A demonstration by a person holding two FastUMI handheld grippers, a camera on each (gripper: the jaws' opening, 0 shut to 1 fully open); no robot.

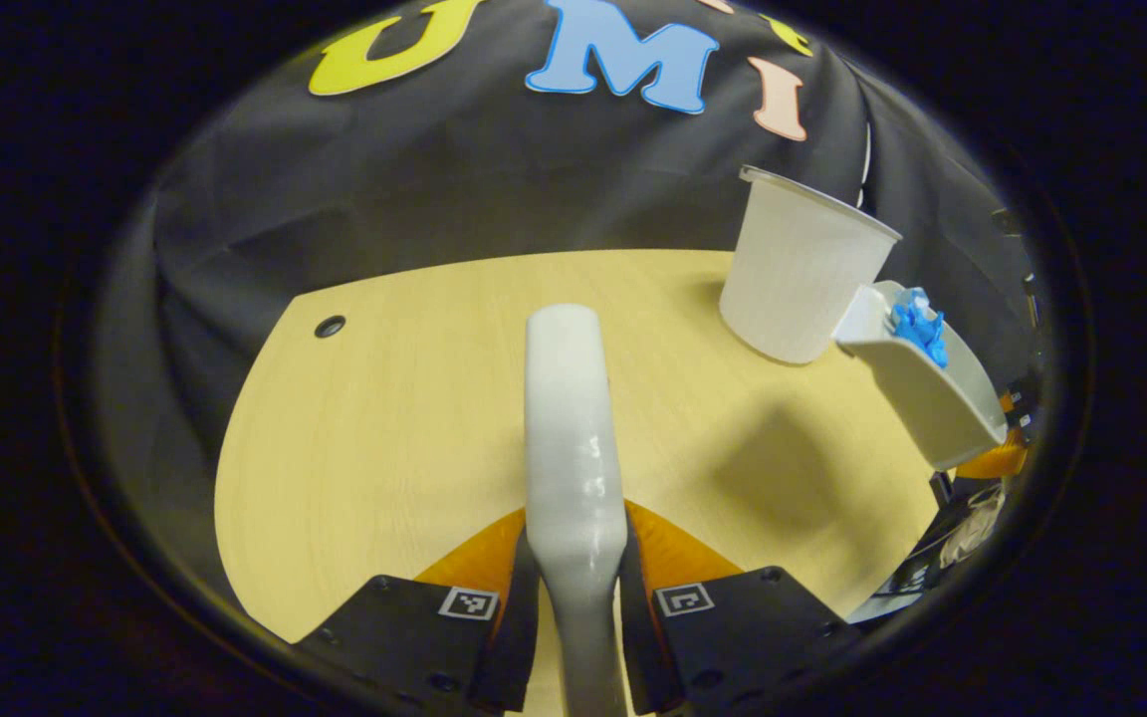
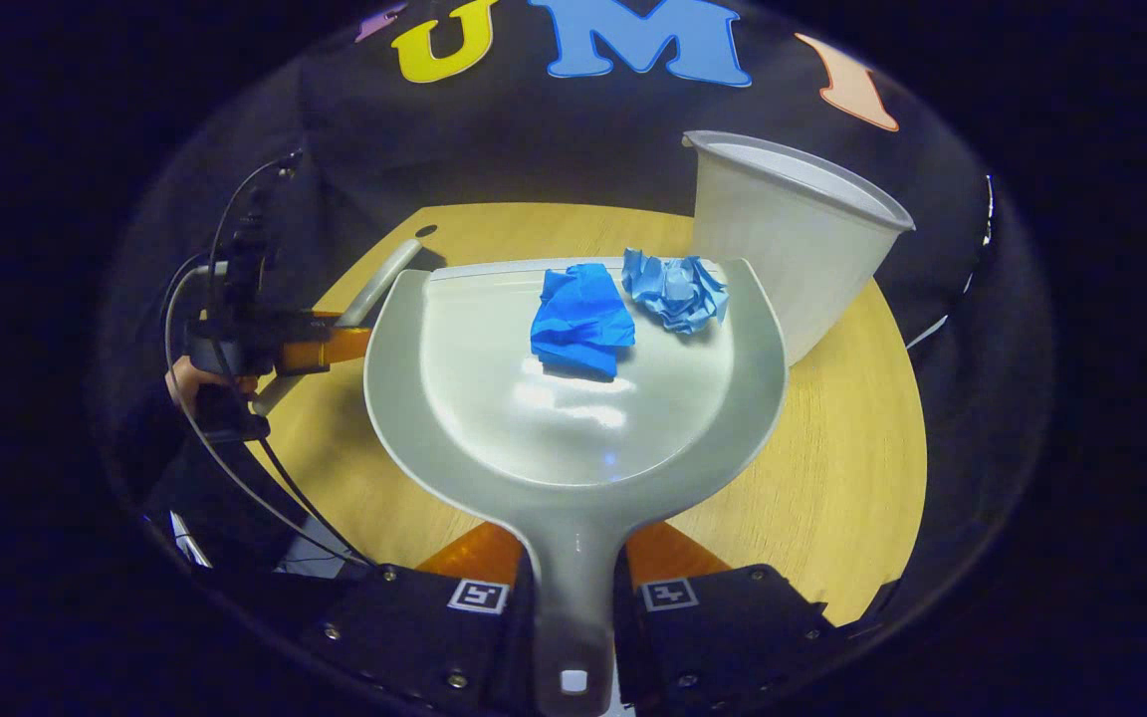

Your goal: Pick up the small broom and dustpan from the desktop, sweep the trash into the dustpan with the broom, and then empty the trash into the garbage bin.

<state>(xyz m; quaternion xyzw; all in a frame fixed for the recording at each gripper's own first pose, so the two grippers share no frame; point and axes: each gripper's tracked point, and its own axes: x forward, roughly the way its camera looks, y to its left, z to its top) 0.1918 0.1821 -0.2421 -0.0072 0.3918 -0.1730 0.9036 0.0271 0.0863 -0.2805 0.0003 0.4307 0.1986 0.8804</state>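
My left gripper (image 1: 578, 607) is shut on the white broom (image 1: 569, 428), whose handle runs forward over the wooden table (image 1: 384, 418). My right gripper (image 2: 573, 607) is shut on the handle of the grey dustpan (image 2: 554, 418), held above the table. A dark blue paper wad (image 2: 581, 319) and a lighter blue crumpled wad (image 2: 675, 289) lie in the pan near its front lip. The white garbage bin (image 2: 783, 239) stands just beyond the pan's right corner. In the left gripper view the dustpan (image 1: 932, 398) hangs tilted beside the bin (image 1: 798, 269), blue trash (image 1: 920, 329) inside it.
A hand (image 2: 190, 383) holds the left gripper (image 2: 335, 339) with the broom (image 2: 379, 284) left of the pan, cables trailing off it. A cable hole (image 1: 330, 326) sits at the table's far left. The black cloth wall rises right behind the table.
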